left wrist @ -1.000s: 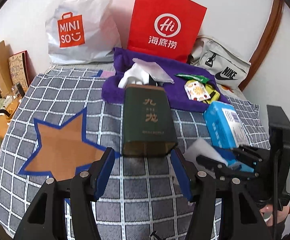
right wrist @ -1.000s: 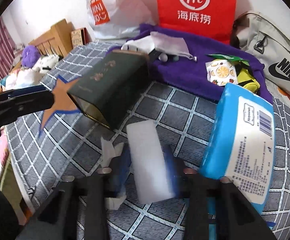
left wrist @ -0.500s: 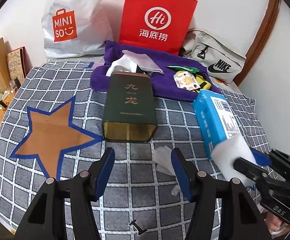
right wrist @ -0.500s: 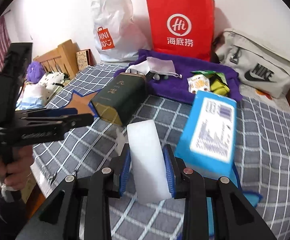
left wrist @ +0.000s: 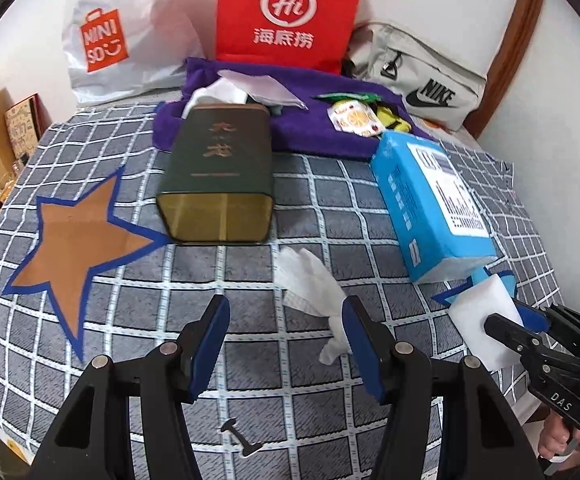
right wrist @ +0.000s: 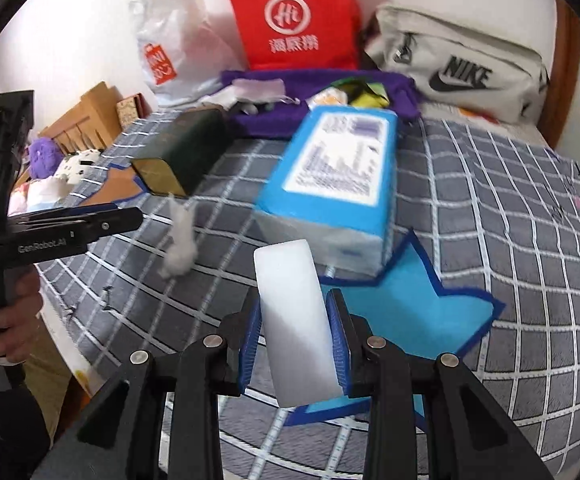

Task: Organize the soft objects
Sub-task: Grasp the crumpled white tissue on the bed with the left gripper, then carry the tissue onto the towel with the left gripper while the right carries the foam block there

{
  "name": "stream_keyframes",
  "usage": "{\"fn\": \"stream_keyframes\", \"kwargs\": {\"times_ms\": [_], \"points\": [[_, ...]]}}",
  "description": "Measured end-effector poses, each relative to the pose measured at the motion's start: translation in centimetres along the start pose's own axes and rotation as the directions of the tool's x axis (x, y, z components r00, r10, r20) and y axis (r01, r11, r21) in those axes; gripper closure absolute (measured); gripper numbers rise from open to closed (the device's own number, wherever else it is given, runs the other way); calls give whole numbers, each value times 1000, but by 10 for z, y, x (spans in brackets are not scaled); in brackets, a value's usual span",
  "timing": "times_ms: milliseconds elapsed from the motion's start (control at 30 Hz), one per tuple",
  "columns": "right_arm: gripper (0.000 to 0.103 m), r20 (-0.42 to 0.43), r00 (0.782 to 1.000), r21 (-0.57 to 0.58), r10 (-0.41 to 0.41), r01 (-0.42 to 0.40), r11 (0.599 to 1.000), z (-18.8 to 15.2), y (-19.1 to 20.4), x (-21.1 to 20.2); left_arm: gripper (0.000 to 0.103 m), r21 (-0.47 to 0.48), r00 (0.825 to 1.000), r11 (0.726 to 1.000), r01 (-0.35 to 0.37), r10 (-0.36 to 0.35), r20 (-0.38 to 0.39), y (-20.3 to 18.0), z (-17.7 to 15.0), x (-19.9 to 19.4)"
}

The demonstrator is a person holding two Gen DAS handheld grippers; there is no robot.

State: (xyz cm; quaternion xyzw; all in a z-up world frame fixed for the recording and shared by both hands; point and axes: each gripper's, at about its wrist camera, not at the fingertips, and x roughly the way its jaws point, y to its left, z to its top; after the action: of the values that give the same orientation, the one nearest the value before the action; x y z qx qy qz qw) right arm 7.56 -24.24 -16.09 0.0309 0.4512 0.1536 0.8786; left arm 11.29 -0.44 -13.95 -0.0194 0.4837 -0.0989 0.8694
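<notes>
My right gripper (right wrist: 294, 332) is shut on a white sponge block (right wrist: 290, 300), which hangs above a light-blue star mat (right wrist: 406, 308). In the left wrist view the same sponge (left wrist: 474, 316) shows at the right, in the right gripper (left wrist: 510, 320). My left gripper (left wrist: 285, 320) stands open above the checked cloth. A crumpled white tissue (left wrist: 310, 284) lies just ahead of it, close to its right finger and untouched. The tissue (right wrist: 179, 240) also shows beside the left gripper (right wrist: 89, 224). A blue tissue pack (left wrist: 430, 208) lies on the star's far corner.
A dark green tin (left wrist: 217, 176) lies on its side beside a brown star mat (left wrist: 77, 240). At the back, a purple towel (left wrist: 314, 132) holds small packets. Behind it stand a red bag (left wrist: 290, 12), a white shopping bag (left wrist: 117, 40) and a grey bag (left wrist: 418, 84).
The right gripper has carried the sponge rightwards, from beside the tin to above the blue star. The left gripper has drawn back from the tin, and the tissue now lies before it.
</notes>
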Motion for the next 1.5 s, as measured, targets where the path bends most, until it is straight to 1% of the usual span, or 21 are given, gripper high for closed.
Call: {"fn": "stream_keyframes", "kwargs": {"times_ms": [100,167,233,300,367,433,533,600,700,733,767,800,833,900,967,1000,1067,1100,1300,1500], "points": [[67,-13,1000,10,13,-12,1000,-4,-5,6,47,19,1000,1000,15,-15,-17,-9,0,8],[67,-16,1000,7,25,-25,1000,-5,-6,9,47,30,999,999,28,-27,-33,-14,-1,14],[67,-15,999,-1,32,-32,999,-7,-5,12,47,42,999,999,26,-24,-44,-18,-2,19],[67,-30,999,-12,39,-39,999,-8,-4,18,47,47,998,999,28,-25,-60,-21,-3,26],[67,-32,999,-17,27,-27,999,-11,-5,23,47,56,997,998,41,-37,-74,-24,-5,32],[67,-39,998,-8,41,-42,999,-13,-7,27,47,61,996,997,47,-42,-83,-27,-6,36],[69,-27,998,0,48,-48,999,-14,-11,28,47,63,993,996,67,-60,-102,-31,-7,44],[70,-22,998,-1,52,-52,999,-14,-12,28,47,75,993,995,60,-51,-109,-34,-9,49],[70,-27,998,-3,61,-62,998,-15,-12,32,47,116,996,993,30,-20,-91,-42,-11,50],[70,-21,998,-3,61,-61,998,-15,-12,33,49,125,996,992,25,-14,-86,-42,-11,50],[70,-18,998,-2,61,-61,998,-15,-11,33,58,138,997,990,11,-1,-77,-44,-12,50],[70,-15,998,1,63,-63,998,-15,-12,33,64,147,997,989,-3,14,-74,-43,-12,50],[70,-13,998,2,66,-66,998,-16,-12,33,67,152,997,988,-12,23,-70,-42,-12,50],[69,-11,997,5,73,-73,997,-16,-14,34,81,135,997,991,2,7,-70,-36,-11,48],[70,-9,997,15,80,-80,997,-16,-15,34,81,102,997,994,35,-28,-73,-27,-11,45],[70,-8,997,15,81,-81,997,-17,-15,34,81,96,997,995,34,-27,-71,-24,-11,45],[70,-4,997,4,74,-74,997,-17,-14,33,82,87,998,996,4,2,-63,-18,-12,42],[70,-1,998,-11,63,-63,998,-18,-11,33,82,80,998,997,0,5,-61,-15,-12,42],[70,2,999,-8,42,-42,999,-17,-8,29,82,43,999,999,-17,19,-47,1,-14,31],[71,24,999,-12,27,-27,1000,-12,-3,14,82,17,1000,1000,-23,23,-21,12,-10,15]]}}
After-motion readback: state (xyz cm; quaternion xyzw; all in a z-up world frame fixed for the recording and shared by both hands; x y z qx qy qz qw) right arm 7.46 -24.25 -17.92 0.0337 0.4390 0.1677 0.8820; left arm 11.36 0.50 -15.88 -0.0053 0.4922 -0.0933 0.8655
